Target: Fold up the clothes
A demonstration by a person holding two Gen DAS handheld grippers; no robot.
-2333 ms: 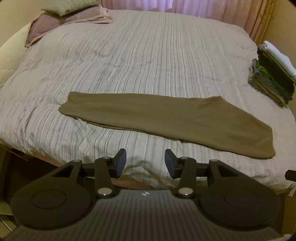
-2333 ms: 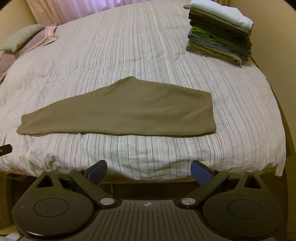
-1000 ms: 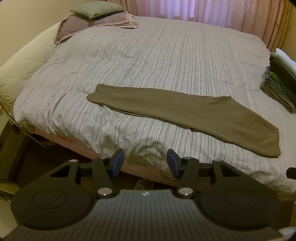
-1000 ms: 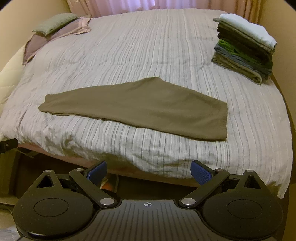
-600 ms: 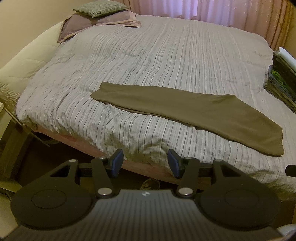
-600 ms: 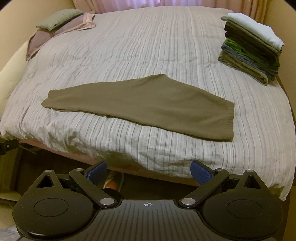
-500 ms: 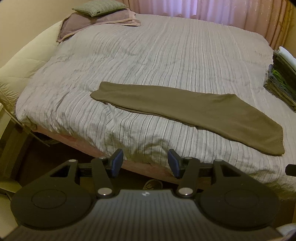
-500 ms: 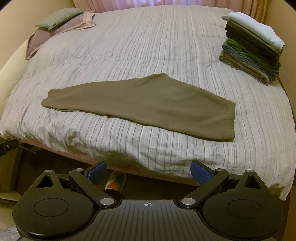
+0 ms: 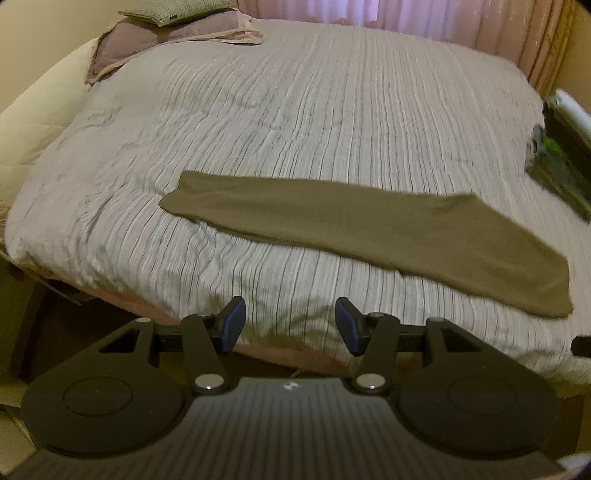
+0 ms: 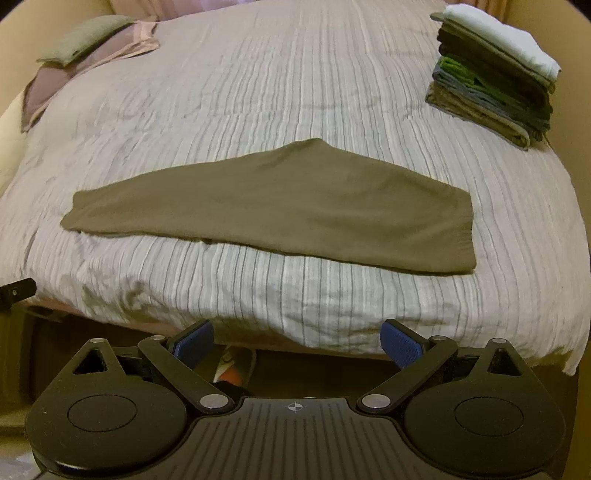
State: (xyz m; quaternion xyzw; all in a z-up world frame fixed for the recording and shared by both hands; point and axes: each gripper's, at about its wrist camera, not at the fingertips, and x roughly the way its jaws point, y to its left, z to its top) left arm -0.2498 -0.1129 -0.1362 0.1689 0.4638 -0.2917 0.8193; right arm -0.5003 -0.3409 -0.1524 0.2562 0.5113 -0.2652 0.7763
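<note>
An olive-brown garment (image 9: 369, 229) (image 10: 280, 199) lies flat and long across the near part of the striped grey bedspread (image 9: 314, 110) (image 10: 277, 74). Its narrow end points left and its wide end right. My left gripper (image 9: 290, 325) hangs open in front of the bed's near edge, short of the garment, with nothing between its fingers. My right gripper (image 10: 297, 343) is open wider, also off the bed's front edge and below the garment's wide half, holding nothing.
A stack of folded clothes (image 10: 495, 74) (image 9: 561, 155) with a white piece on top sits at the bed's far right. Pillows (image 9: 173, 26) (image 10: 85, 48) lie at the far left. Pink curtains (image 9: 461, 26) hang behind. Shoes (image 10: 232, 369) lie under the bed.
Both grippers have moved closer to the bed, so the garment looks larger in each view. The garment has not moved and both grippers stay open.
</note>
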